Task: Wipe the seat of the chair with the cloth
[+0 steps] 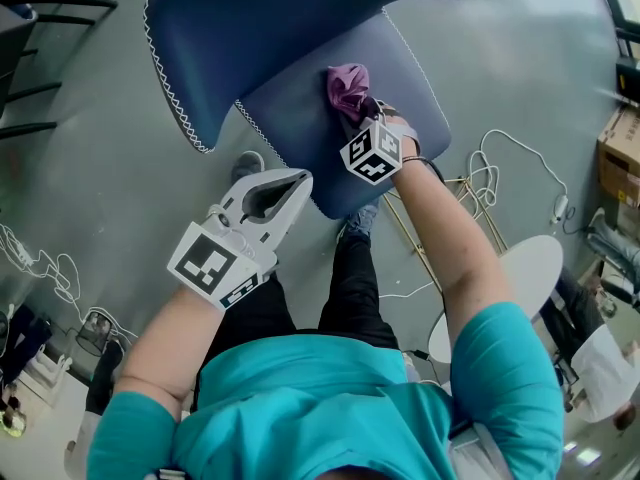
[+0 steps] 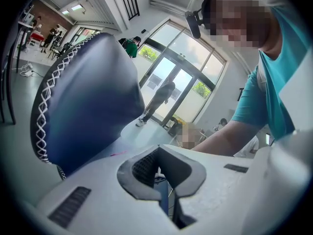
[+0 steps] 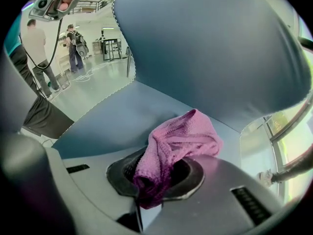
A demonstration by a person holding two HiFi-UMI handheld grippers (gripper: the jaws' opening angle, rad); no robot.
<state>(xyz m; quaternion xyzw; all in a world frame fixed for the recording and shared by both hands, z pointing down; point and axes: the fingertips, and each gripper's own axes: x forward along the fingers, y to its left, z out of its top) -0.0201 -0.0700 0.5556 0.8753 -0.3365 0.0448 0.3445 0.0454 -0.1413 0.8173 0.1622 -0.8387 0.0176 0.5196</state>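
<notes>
Your right arm reaches up to frame centre, and its right hand-held gripper has its jaws clamped on the pink cloth. Lower left, your left hand-held gripper hangs with its jaws together and nothing between them.

Crumpled pink cloth, on blue seat
</notes>
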